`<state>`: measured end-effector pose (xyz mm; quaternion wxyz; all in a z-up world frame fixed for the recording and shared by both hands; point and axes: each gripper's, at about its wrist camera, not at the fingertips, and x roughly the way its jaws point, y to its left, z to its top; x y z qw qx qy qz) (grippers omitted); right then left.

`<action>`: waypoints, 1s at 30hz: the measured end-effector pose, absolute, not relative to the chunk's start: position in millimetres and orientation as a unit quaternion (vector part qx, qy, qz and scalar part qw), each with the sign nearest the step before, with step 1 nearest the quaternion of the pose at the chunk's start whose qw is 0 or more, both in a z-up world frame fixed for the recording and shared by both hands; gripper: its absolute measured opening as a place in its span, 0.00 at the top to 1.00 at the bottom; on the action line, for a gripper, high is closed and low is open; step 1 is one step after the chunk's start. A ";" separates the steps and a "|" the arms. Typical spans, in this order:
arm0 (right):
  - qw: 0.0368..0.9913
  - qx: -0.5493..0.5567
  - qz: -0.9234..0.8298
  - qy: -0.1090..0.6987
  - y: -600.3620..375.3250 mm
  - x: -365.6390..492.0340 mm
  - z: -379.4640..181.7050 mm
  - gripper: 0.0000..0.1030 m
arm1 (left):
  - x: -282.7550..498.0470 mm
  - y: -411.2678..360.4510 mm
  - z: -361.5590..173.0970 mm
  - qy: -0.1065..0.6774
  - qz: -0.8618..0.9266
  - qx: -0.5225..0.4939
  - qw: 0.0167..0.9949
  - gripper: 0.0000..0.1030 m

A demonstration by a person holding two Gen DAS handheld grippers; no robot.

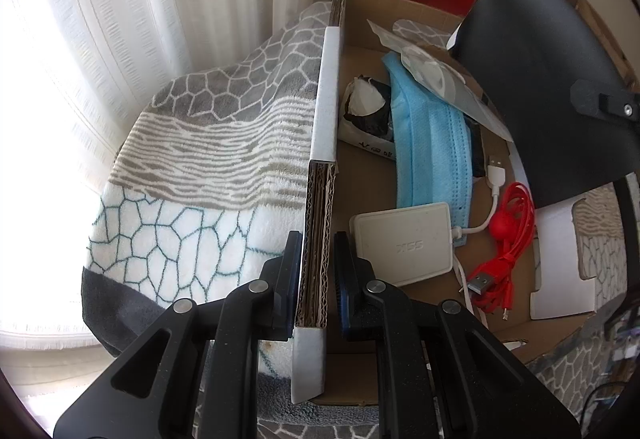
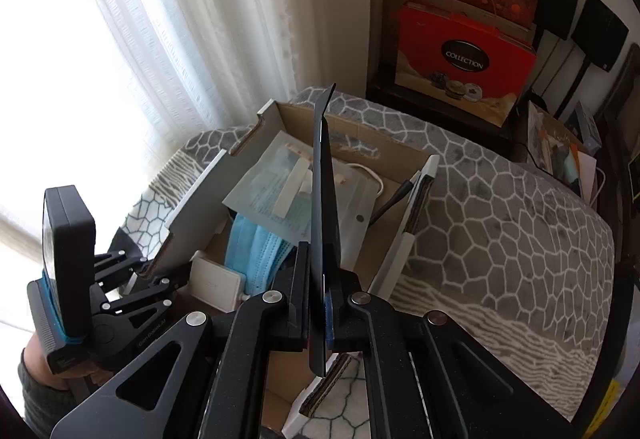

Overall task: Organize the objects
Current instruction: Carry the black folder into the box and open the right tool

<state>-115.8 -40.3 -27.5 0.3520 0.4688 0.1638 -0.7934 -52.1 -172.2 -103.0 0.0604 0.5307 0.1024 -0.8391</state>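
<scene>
An open cardboard box lies on a patterned blanket. My left gripper is shut on the box's left wall; it also shows in the right wrist view. My right gripper is shut on a thin black flat panel, held edge-on over the box; it shows broadside in the left wrist view. Inside the box lie blue face masks, a white charger, a red cable, a white USB cable and clear packets.
The grey and white blanket covers the surface around the box. White curtains hang at the left. Red gift boxes stand behind the box, with black speakers at the far right.
</scene>
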 end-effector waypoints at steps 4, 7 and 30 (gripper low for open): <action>0.384 0.483 -0.772 0.152 -50.2 -106.1 -37.8 0.83 | -52.5 -173.3 -103.7 0.104 -0.839 0.531 0.059 0.88; 0.412 0.498 -0.751 0.132 -54.8 -100.9 -42.4 0.71 | -53.1 -174.1 -104.1 0.105 -0.839 0.531 0.059 0.88; 0.408 0.506 -0.756 0.077 -6.1 -117.2 -37.8 0.64 | -53.3 -174.9 -105.1 0.101 -0.838 0.532 0.063 0.88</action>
